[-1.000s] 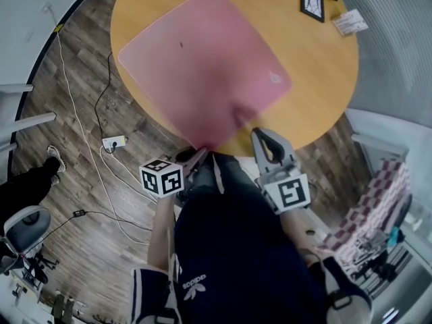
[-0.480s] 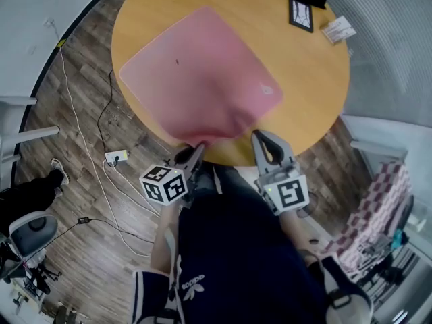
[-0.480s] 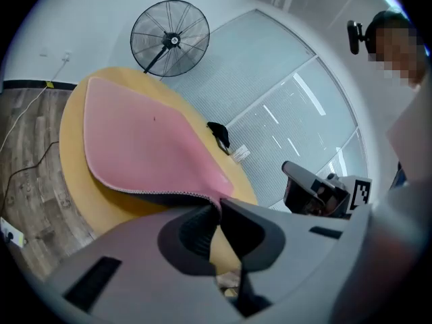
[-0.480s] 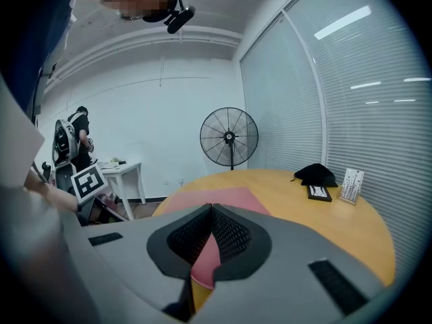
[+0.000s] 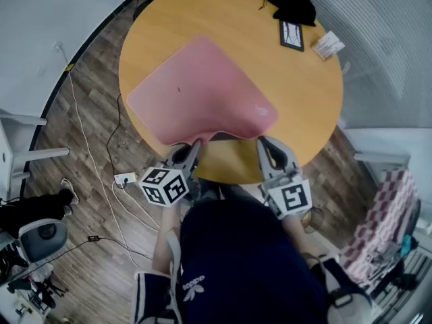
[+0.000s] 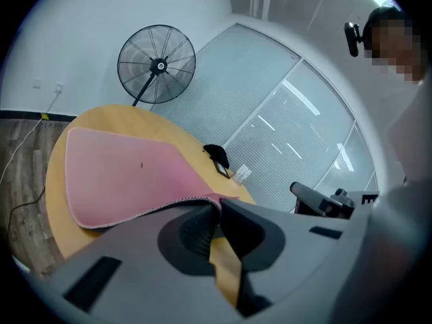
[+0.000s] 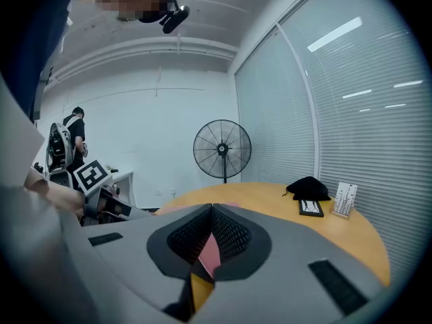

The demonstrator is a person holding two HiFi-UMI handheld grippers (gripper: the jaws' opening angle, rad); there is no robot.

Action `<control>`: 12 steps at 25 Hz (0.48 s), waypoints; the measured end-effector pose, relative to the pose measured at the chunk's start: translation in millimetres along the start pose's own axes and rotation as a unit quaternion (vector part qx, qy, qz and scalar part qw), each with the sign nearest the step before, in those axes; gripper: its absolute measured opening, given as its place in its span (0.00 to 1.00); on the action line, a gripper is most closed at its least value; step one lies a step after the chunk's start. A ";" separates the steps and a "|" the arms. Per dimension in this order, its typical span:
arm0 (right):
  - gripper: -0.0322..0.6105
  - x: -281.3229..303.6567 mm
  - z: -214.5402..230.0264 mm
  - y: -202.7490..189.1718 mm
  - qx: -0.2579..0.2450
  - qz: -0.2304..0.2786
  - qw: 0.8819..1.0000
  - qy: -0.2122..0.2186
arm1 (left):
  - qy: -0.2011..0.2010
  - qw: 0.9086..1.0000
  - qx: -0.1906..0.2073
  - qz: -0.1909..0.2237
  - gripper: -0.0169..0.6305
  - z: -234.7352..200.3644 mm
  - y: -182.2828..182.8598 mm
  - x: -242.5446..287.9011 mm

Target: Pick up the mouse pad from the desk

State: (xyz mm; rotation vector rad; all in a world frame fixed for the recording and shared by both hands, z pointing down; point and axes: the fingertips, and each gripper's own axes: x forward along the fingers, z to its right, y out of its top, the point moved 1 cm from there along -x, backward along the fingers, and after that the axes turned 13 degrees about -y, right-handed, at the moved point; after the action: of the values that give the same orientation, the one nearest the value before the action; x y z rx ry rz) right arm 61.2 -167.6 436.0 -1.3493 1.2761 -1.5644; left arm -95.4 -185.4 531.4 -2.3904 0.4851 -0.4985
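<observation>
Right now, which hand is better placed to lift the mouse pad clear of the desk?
Left. The left tool is shut on the near edge of the mouse pad, lifted off the desk. The right tool is shut beside it, grip unclear.

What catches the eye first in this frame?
A large pink mouse pad covers much of the round wooden table. Its near edge curls up off the wood, pinched by the left gripper and the right gripper at the table's near rim.

Pink mouse pad [image 5: 202,90], yellow-tan desk [image 5: 300,106]
</observation>
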 end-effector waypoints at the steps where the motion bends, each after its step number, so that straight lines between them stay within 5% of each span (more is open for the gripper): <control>1: 0.05 2.3 2.2 4.1 0.001 0.007 1.000 -0.002 | 0.000 1.000 0.007 0.003 0.05 0.1 8.8 1.9; 12: 0.05 18.4 17.6 47.1 -0.005 0.052 0.998 -0.029 | -0.014 0.993 0.108 0.048 0.05 7.5 120.8 26.0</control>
State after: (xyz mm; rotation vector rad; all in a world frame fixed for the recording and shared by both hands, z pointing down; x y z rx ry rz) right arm 70.1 -201.7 395.6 -1.3035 1.2985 -1.4392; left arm -95.4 -281.3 453.0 -2.1540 0.5040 -0.4501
